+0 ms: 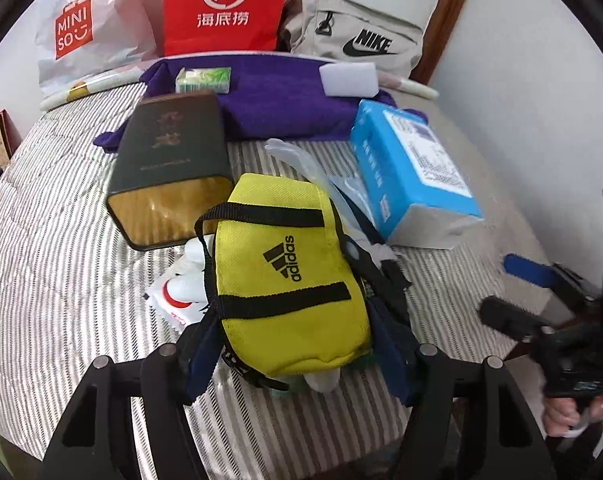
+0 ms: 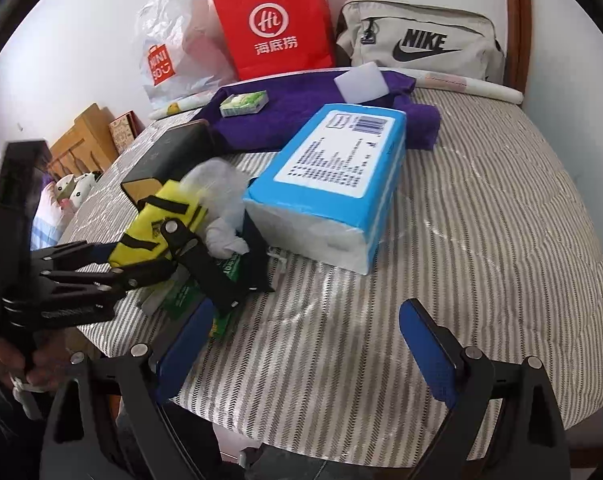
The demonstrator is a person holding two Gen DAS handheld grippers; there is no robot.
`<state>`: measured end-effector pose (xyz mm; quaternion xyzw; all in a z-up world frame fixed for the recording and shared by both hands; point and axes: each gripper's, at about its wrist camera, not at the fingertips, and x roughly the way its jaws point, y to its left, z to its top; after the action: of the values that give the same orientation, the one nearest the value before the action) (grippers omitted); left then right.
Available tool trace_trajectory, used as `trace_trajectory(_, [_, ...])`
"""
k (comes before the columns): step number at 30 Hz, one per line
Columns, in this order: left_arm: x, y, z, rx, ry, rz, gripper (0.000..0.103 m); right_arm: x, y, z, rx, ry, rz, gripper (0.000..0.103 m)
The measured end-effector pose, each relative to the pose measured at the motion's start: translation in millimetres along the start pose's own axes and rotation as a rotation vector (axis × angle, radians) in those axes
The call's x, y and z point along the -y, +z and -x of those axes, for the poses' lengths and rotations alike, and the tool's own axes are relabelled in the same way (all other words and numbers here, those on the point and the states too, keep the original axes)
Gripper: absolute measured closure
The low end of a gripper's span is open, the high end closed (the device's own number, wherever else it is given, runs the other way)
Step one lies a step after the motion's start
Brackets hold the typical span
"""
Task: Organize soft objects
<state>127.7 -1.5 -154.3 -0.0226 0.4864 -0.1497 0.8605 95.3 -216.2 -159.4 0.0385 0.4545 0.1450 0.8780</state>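
A yellow Adidas pouch [image 1: 285,276] with black straps lies on the striped bed cover [image 1: 61,240], on top of white packets [image 1: 185,280] and crumpled clear plastic [image 1: 301,160]. My left gripper [image 1: 293,320] straddles the pouch, with its blue pads pressed against both sides. The right wrist view shows that same gripper [image 2: 149,248] clamped across the pouch [image 2: 161,216]. My right gripper [image 2: 309,310] hangs open over bare bed cover, to the right of the pouch and in front of a blue tissue pack [image 2: 329,184]. Nothing sits between its fingers.
A dark box [image 1: 169,168] lies left of the pouch. Behind it a purple towel [image 1: 281,100] carries a green tissue packet [image 1: 203,79] and a white sponge [image 1: 349,76]. A Miniso bag [image 1: 81,36], a red paper bag [image 1: 225,4] and a Nike bag [image 1: 357,36] line the wall.
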Motion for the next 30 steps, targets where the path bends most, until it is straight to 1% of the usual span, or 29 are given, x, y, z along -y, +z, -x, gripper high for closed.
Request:
trace_trajectory(4, [-8,-4,11,-0.007,0.021,-0.005,0.037,-6,0,-5,-0.009,0.030,0.011,0.010])
trace_trajectory(7, [-18,-11,19,-0.009,-0.003,-0.001,0.037,-13,0,-9,-0.011,0.048,0.029,0.010])
trace_trajectory(11, [-31,-20,19,-0.018,0.055,0.006,0.036,-24,0,-17,-0.016,0.075,0.064,0.011])
trace_trajectory(13, [-38,-25,19,-0.022,0.050,0.018,0.036,-31,1,-22,-0.018,0.089,0.086,0.012])
trace_trajectory(16, [-44,-29,15,-0.024,0.055,0.024,0.036,-43,4,-33,-0.021,0.107,0.134,0.020])
trace_trajectory(18, [-45,-29,13,-0.026,0.054,0.028,0.036,-49,6,-41,-0.036,0.101,0.158,0.025])
trace_trajectory(20, [-47,-29,11,-0.024,0.038,0.043,0.036,-54,7,-51,-0.052,0.097,0.184,0.037])
trace_trajectory(22, [-50,-28,10,-0.021,0.005,0.072,0.036,-58,7,-60,-0.075,0.091,0.202,0.045])
trace_trajectory(23, [-51,-28,10,-0.021,-0.011,0.082,0.036,-59,8,-63,-0.074,0.082,0.208,0.045])
trace_trajectory(24, [-52,-28,9,-0.023,-0.024,0.089,0.036,-62,8,-63,-0.062,0.070,0.223,0.045])
trace_trajectory(25, [-53,-28,7,-0.024,-0.029,0.094,0.036,-65,8,-63,-0.058,0.063,0.241,0.048])
trace_trajectory(27, [-53,-28,5,-0.028,-0.027,0.095,0.036,-69,7,-62,-0.057,0.047,0.270,0.058])
trace_trajectory(28, [-53,-29,2,-0.032,-0.028,0.098,0.036,-70,6,-60,-0.056,0.044,0.286,0.065])
trace_trajectory(30, [-55,-30,-1,-0.038,-0.037,0.106,0.036,-69,4,-54,-0.060,0.044,0.295,0.070])
